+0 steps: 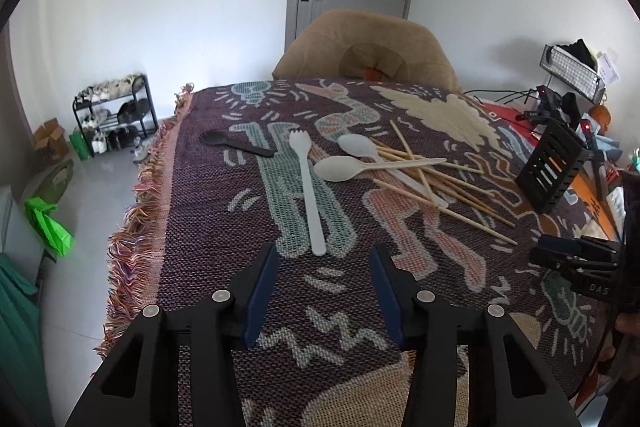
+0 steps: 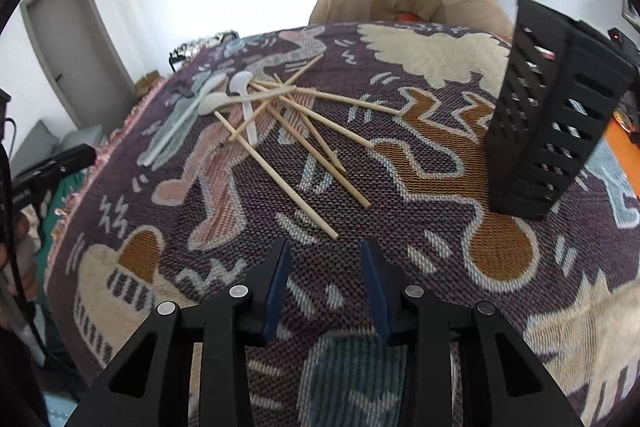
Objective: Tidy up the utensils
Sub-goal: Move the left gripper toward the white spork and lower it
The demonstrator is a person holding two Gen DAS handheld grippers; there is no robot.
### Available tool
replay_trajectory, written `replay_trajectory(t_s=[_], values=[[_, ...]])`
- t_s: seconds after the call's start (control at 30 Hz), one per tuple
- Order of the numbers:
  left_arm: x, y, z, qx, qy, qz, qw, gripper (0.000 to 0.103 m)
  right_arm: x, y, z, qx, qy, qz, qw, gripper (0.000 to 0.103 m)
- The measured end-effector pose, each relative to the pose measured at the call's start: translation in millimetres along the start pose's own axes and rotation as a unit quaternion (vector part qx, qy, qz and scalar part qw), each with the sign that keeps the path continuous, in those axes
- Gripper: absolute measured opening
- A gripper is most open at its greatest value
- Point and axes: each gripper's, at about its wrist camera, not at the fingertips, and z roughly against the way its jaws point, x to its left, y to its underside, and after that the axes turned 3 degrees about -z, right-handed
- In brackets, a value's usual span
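I read the left tool (image 1: 324, 259) as released and holding nothing. The long white plastic spork (image 1: 307, 187) lies just beyond it on the patterned woven cloth on the desk (image 1: 224, 227), handle end nearest, long axis running near-to-far. The right tool (image 2: 325, 255) is also released, nearer the loose wooden chopsticks (image 2: 296, 147).

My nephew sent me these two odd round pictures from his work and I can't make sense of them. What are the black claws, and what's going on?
Each picture comes from a wide-angle camera on a hand-held gripper, looking along its two fingers. A person holds one in each hand: the left gripper and the right gripper. Both stand open and hold nothing. On the patterned blanket lie a white spork, two pale spoons, a black spoon and loose chopsticks. The slotted black holder is probably where they go.
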Motion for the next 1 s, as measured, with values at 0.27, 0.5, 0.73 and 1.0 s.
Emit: replay_trajectory(t_s=[0.27,0.5,0.73,1.0], values=[[12,3,-1,0.005,-0.004,0.011,0.9999,0.049,7,-11,-19,0.015,0.014,0.04,0.999,0.037],[20,5,3,0.002,-0.007,0.02,0.9998,0.049,30,-5,-21,0.014,0.021,0.121,0.992,0.012],[15,4,-2,0.007,0.002,0.012,0.9999,0.049,25,-4,-16,0.005,-0.014,0.104,0.994,0.006],[3,-5,6,-0.004,0.001,-0.006,1.0,0.049,18,-6,41,-0.083,-0.065,0.064,0.992,0.006]])
